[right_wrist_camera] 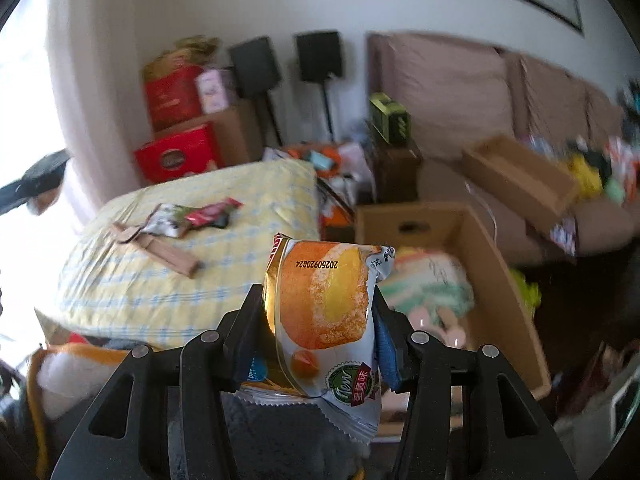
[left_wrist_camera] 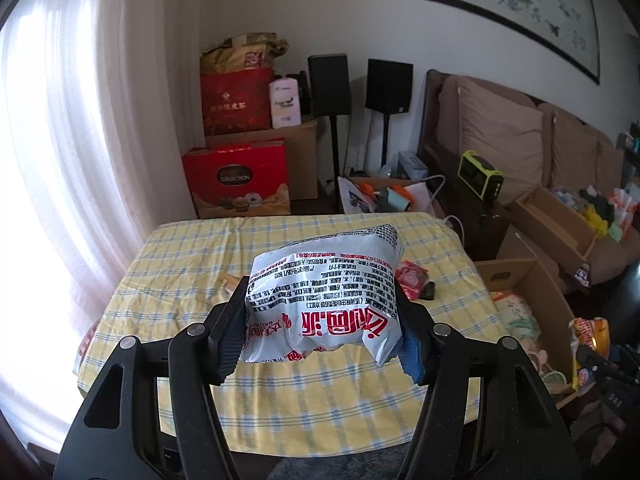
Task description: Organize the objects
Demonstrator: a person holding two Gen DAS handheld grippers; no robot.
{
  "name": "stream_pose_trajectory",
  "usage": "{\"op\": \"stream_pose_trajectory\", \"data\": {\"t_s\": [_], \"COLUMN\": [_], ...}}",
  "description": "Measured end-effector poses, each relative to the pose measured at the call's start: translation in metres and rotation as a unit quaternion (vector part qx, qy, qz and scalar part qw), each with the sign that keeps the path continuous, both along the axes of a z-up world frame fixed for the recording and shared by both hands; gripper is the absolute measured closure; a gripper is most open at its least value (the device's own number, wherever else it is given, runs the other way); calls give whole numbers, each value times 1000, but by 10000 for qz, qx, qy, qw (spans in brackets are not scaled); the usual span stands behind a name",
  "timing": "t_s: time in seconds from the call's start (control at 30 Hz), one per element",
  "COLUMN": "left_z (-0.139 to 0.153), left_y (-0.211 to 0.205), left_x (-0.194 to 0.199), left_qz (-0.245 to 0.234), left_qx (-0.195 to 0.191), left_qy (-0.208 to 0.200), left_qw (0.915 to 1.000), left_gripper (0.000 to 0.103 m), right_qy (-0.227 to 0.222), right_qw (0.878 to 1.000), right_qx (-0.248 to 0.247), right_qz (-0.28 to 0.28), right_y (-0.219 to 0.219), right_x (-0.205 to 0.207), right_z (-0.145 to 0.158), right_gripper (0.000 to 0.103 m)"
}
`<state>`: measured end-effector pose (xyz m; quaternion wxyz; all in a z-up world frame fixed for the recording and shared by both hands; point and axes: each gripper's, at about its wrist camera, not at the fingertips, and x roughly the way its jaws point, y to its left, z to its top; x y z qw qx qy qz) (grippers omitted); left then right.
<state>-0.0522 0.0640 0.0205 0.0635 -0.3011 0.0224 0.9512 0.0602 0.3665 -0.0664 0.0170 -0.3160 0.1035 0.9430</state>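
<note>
My left gripper [left_wrist_camera: 322, 300] is shut on a white snack packet [left_wrist_camera: 324, 292] with red and black print, held above the yellow checked tablecloth [left_wrist_camera: 192, 264]. My right gripper [right_wrist_camera: 320, 320] is shut on an orange-and-white cake packet [right_wrist_camera: 324, 312], held in the air between the table and an open cardboard box [right_wrist_camera: 496, 264]. A red wrapper [left_wrist_camera: 412, 274] lies on the table behind the white packet. In the right wrist view, small wrappers [right_wrist_camera: 196, 216] and a wooden piece [right_wrist_camera: 168, 254] lie on the tablecloth [right_wrist_camera: 240, 272].
The open cardboard box [left_wrist_camera: 548, 300] stands right of the table with soft items inside. A sofa [left_wrist_camera: 520, 140] carries another box and clutter. Red gift boxes [left_wrist_camera: 236, 176] and two speakers [left_wrist_camera: 388, 84] stand by the far wall. Curtains hang at left.
</note>
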Motion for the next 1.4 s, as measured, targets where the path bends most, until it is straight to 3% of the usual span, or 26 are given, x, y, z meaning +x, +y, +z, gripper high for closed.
{"op": "stream_pose_trajectory", "data": {"t_s": [0.33, 0.77, 1.27, 1.4], "left_z": [3, 4, -13, -16], "left_y": [58, 130, 175, 187], "left_x": [-8, -4, -7, -4], "left_qz": [-316, -939, -1254, -1333], "left_qx": [-213, -80, 5, 218], "left_qy": [124, 93, -209, -363], "left_qw": [9992, 9955, 9919, 9902], "left_gripper": [43, 43, 43, 43], "right_qy": [46, 26, -56, -99], "right_qw": [9999, 9980, 9946, 9932], "right_qx": [-17, 19, 54, 59], "right_qz": [-107, -633, -1039, -1161], "right_y": [15, 58, 92, 102], "right_x": [3, 13, 22, 25], "right_z": [5, 6, 4, 2], "right_gripper": [52, 52, 52, 52]}}
